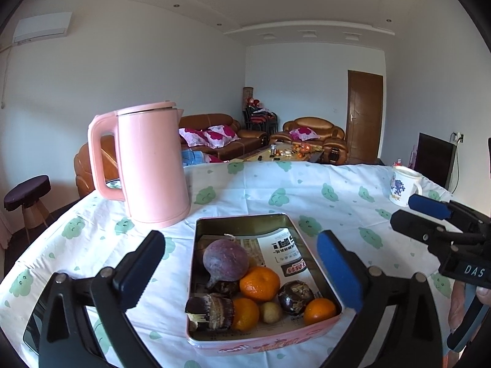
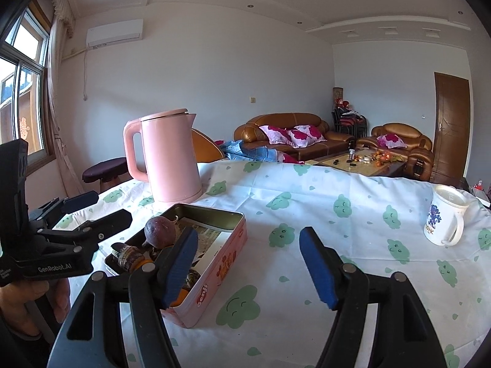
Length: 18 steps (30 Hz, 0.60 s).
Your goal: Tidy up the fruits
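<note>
A pink tin box (image 1: 196,276) sits on the tablecloth, open, lined with printed paper. In it lie a purple round fruit (image 1: 225,260), three oranges (image 1: 260,283), dark chestnut-like pieces (image 1: 295,297) and a small brown fruit (image 1: 270,312). My left gripper (image 1: 242,270) is open and empty, its fingers either side of the box. My right gripper (image 2: 250,263) is open and empty, just right of the box (image 2: 214,273); it also shows in the left wrist view (image 1: 417,211). The left gripper shows in the right wrist view (image 2: 101,211).
A pink kettle (image 1: 147,165) stands behind the box, also in the right wrist view (image 2: 168,159). A white printed mug (image 2: 443,220) stands at the table's right. A stool (image 1: 27,196) and sofas lie beyond the table edge.
</note>
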### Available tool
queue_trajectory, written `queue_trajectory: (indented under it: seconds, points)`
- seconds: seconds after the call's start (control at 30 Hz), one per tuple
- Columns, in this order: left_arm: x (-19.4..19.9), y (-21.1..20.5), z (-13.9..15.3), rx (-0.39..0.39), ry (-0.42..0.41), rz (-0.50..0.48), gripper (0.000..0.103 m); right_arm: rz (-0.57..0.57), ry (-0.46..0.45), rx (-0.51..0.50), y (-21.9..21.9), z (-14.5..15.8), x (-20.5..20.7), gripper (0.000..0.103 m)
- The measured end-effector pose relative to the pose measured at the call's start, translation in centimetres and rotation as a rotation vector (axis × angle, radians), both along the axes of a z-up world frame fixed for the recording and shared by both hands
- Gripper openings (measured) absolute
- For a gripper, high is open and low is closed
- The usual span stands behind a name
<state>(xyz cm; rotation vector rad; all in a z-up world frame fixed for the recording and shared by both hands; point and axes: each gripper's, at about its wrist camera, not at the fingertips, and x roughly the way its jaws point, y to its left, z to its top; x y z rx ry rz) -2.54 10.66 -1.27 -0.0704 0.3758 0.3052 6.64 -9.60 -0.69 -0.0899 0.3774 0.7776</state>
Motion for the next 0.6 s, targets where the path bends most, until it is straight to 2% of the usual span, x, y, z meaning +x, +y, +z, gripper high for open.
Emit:
queue_trajectory:
  seconds: [0.6]
  points:
    - [-0.6,-1.1,0.3,0.018,-0.002,-0.021,0.103,-0.025,-0.007,0.018,-0.9,0.2,-0.8,0.071]
